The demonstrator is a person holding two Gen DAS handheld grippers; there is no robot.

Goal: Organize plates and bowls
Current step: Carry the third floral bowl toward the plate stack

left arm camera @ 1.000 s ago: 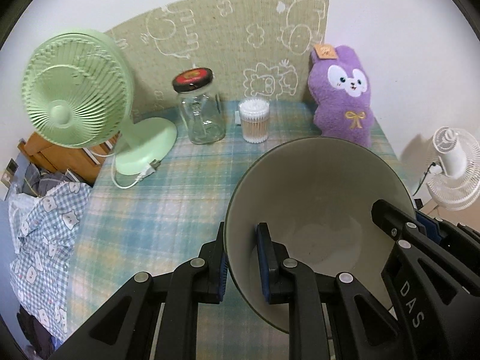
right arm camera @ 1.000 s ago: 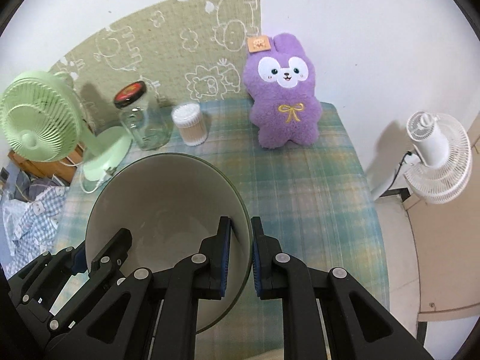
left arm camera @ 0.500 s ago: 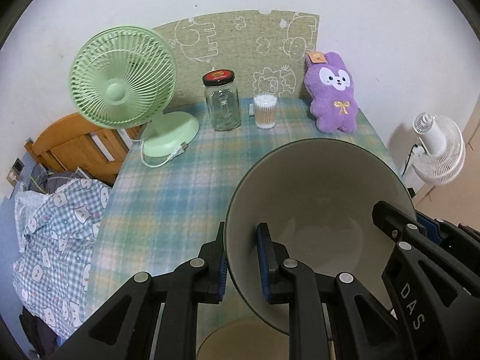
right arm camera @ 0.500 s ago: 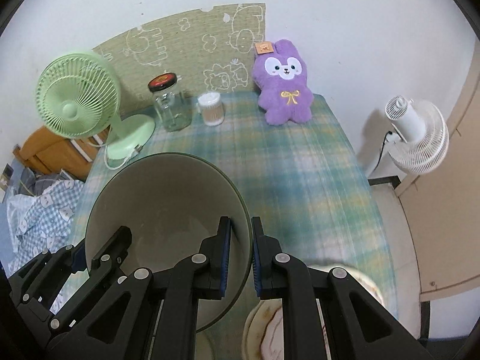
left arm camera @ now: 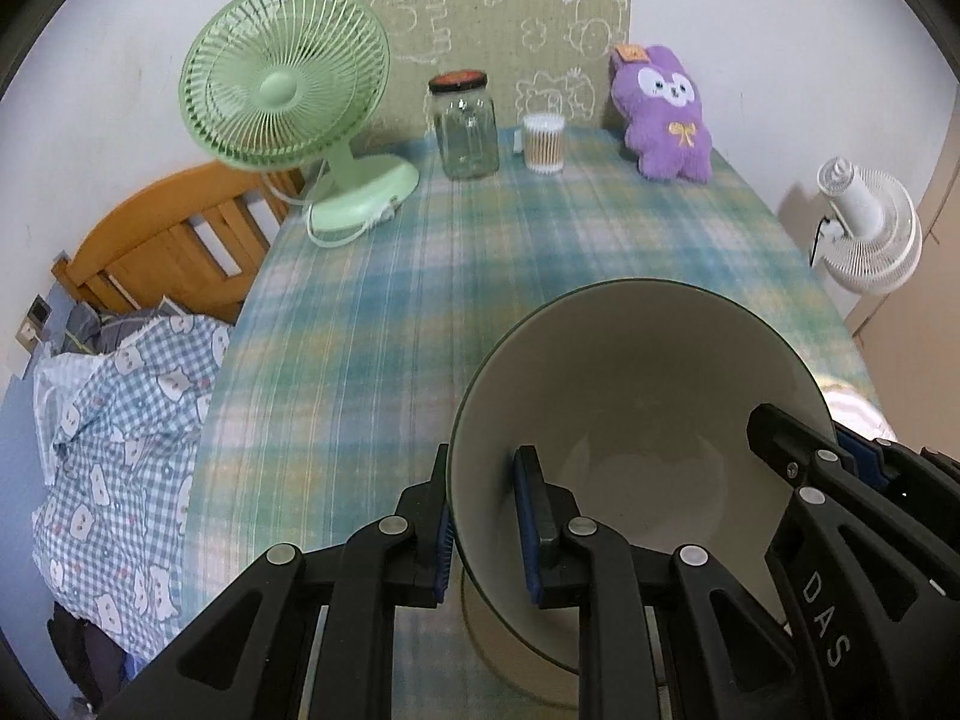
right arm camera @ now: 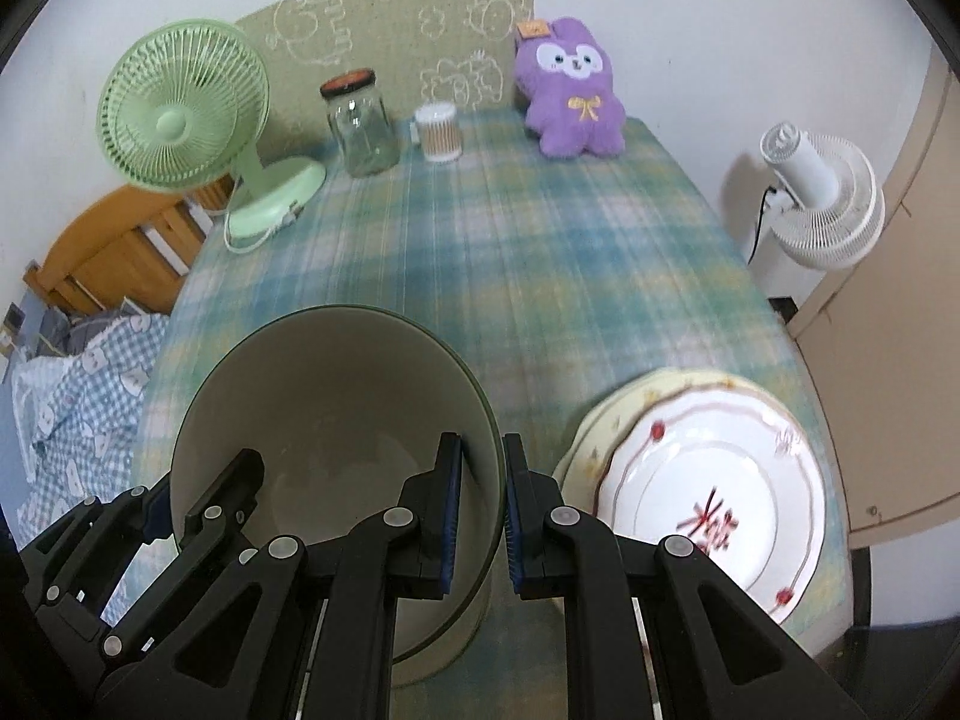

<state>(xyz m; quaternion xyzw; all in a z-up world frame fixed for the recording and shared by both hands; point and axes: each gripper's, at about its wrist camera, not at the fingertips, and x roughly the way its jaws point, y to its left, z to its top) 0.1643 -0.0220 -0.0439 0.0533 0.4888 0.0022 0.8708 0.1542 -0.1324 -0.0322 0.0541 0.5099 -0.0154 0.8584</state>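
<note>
A large beige bowl with a dark green rim [left arm camera: 648, 420] [right arm camera: 336, 420] is held by both grippers above the plaid table. My left gripper [left arm camera: 483, 531] is shut on its left rim. My right gripper [right arm camera: 483, 516] is shut on its right rim. Under the bowl, the rim of another beige bowl [left arm camera: 480, 630] [right arm camera: 468, 630] shows on the table. To the right lies a white plate with red marks [right arm camera: 714, 492], stacked on a cream plate [right arm camera: 606, 420].
At the table's far end stand a green fan [left arm camera: 282, 78], a glass jar [left arm camera: 465, 126], a cotton-swab cup [left arm camera: 544, 144] and a purple plush rabbit [left arm camera: 666, 114]. A white fan [right arm camera: 822, 198] stands off the right edge. A wooden bed frame [left arm camera: 168, 228] is at left.
Both grippers, with the bowl, have pulled back and up from the far end toward the near edge. The plates and the lower bowl have come into view.
</note>
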